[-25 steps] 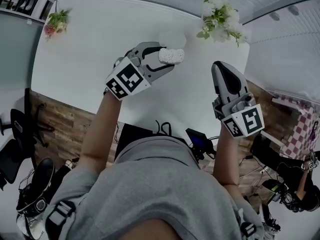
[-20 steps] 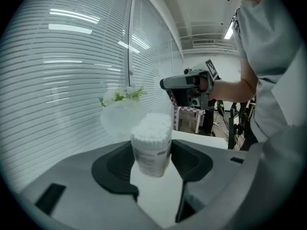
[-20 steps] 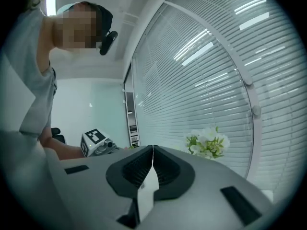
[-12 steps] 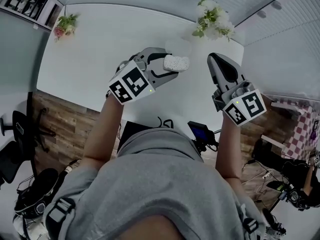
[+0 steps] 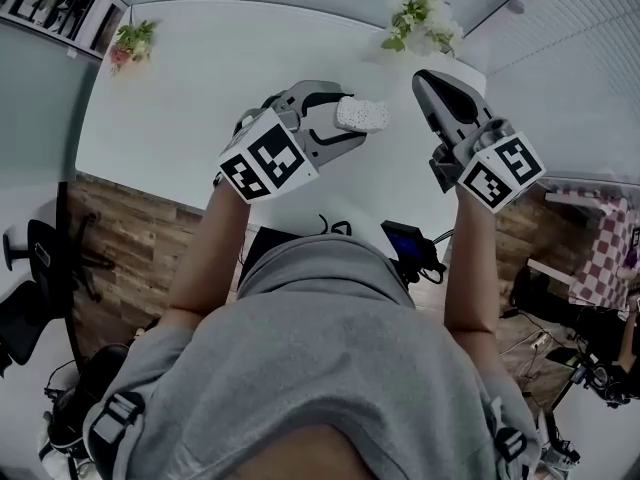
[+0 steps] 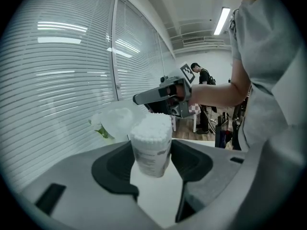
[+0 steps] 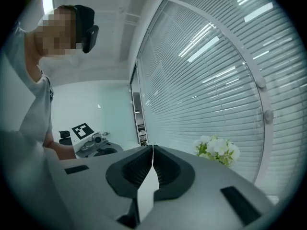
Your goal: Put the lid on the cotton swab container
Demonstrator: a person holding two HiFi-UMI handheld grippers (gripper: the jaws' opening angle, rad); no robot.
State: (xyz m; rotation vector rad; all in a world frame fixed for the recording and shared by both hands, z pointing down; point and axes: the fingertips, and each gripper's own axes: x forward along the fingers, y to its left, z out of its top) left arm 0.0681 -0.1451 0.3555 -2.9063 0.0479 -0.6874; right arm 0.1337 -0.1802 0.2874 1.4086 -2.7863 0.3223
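My left gripper (image 5: 343, 118) is shut on the cotton swab container (image 5: 362, 115), a small white tub packed with swabs and with no lid on it. It is held above the white table (image 5: 200, 78), lying sideways in the head view. The left gripper view shows the container (image 6: 151, 145) pressed between both pads. Behind it is a pale translucent round thing (image 6: 117, 121), perhaps the lid; I cannot tell. My right gripper (image 5: 428, 76) is shut and empty, just right of the container. Its pads meet in the right gripper view (image 7: 152, 150).
White flowers (image 5: 418, 16) stand at the table's far right edge and pink flowers (image 5: 130, 43) at its far left. Window blinds (image 7: 216, 80) lie beyond the table. Wooden floor (image 5: 120, 248), cables and a chair are below the near edge. A person (image 6: 204, 80) stands in the background.
Both grippers have lifted and moved away from my body. The right gripper's tip has come up level with the container. The left gripper's hold on the container has not changed.
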